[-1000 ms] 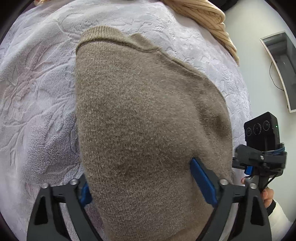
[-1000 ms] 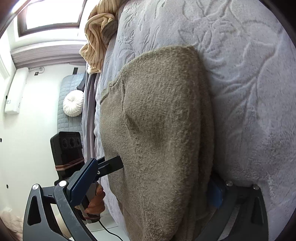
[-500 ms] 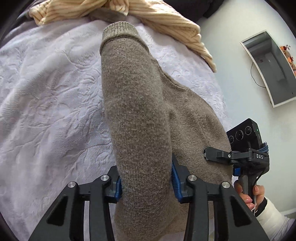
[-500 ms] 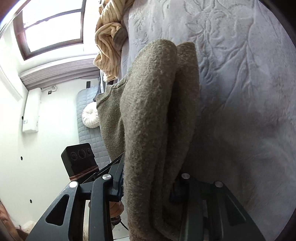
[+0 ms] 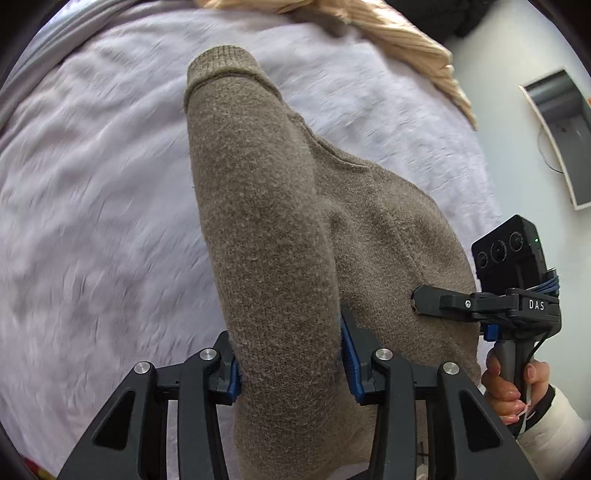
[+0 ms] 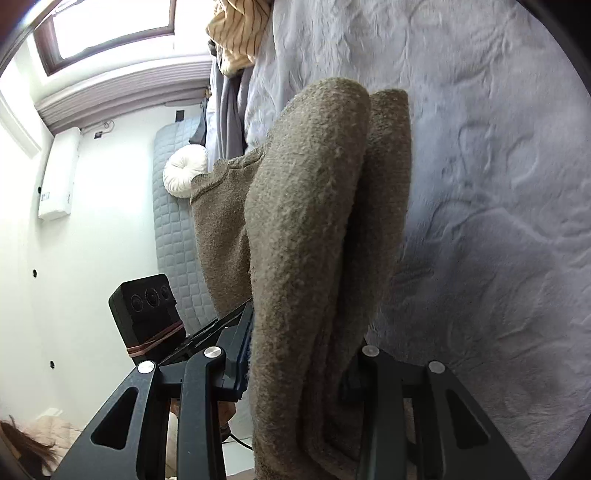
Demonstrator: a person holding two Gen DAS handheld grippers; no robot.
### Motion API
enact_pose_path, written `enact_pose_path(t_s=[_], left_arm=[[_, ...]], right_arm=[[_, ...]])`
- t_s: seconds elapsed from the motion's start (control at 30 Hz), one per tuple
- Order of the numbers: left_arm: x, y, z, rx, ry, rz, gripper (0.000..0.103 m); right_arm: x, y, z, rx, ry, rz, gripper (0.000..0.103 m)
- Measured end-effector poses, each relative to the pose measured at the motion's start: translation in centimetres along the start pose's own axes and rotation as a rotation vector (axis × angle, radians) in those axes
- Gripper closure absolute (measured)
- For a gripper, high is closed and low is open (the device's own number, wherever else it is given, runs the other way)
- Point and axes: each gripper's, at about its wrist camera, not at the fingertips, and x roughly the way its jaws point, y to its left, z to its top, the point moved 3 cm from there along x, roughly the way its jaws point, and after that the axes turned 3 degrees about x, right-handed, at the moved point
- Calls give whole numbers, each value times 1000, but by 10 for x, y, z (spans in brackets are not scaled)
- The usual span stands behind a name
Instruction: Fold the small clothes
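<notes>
A brown knit sweater (image 5: 266,206) hangs folded over, held up above a pale lilac plush blanket (image 5: 92,192). My left gripper (image 5: 290,354) is shut on one bunched edge of it, blue pads pressed into the knit. My right gripper (image 6: 299,358) is shut on the other edge of the sweater (image 6: 306,229), which drapes forward in thick folds. The right gripper also shows at the right of the left wrist view (image 5: 417,299), its fingertip against the cloth. The left gripper's camera block (image 6: 147,310) shows in the right wrist view.
A cream striped garment (image 5: 406,40) lies bunched at the blanket's far edge, also in the right wrist view (image 6: 240,33). A grey quilted headboard (image 6: 173,229) with a round white cushion (image 6: 184,173) stands beyond. A white wall and a window (image 6: 110,29) are at left.
Both grippers closed on the sweater's edges and lifted it off the blanket, so the flat knit now hangs in bunched folds. The views are tilted further and blurred by motion.
</notes>
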Motion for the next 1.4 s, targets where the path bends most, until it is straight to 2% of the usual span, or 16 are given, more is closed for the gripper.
enact_pose_path(t_s=[0.1, 0.17, 0.23, 0.33, 0.4, 0.47, 0.5, 0.53, 0.57, 0.7, 0.83, 0.97, 1.1, 1.2, 1.3, 1.4], left_arm=[[15, 27, -20, -39, 57, 68, 59], [2, 38, -24, -69, 26, 38, 59], [-20, 45, -25, -54, -26, 80, 59], [-40, 53, -21, -45, -68, 111, 59], [-41, 57, -18, -50, -63, 118, 59], [-35, 55, -14, -42, -62, 154, 59], [-26, 48, -7, -37, -62, 182, 59], [-22, 46, -7, -29, -61, 214, 59], [-16, 42, -5, -26, -60, 240, 59], [5, 37, -9, -30, -38, 257, 59], [22, 22, -13, 48, -33, 342, 58], [10, 18, -18, 62, -15, 366, 58], [-7, 18, -37, 54, 20, 353, 58], [-6, 12, -57, 73, 63, 328, 58], [2, 8, -74, 82, 101, 328, 58], [3, 8, -76, 61, 107, 322, 57]], right_arm=[[32, -18, -6, 11, 43, -113, 62], [39, -28, -7, 13, 49, -264, 50], [30, -25, -7, 14, 16, -359, 37], [7, -9, -8, -50, -41, -478, 37], [-5, 1, -6, -57, -61, -500, 37], [-4, 3, -7, -32, -54, -462, 38], [-1, 1, -7, -16, -44, -450, 42], [3, -1, -9, -5, -38, -448, 71], [8, -3, -11, -9, -36, -487, 81], [12, 7, -19, -97, -72, -630, 85], [21, -28, -23, -173, -5, -795, 86], [15, -32, -22, -111, -34, -775, 85], [0, -10, -40, -159, -45, -841, 85], [-6, 10, -58, -195, -57, -807, 85], [6, 18, -78, -238, -10, -758, 85], [33, 1, -86, -250, 76, -845, 85]])
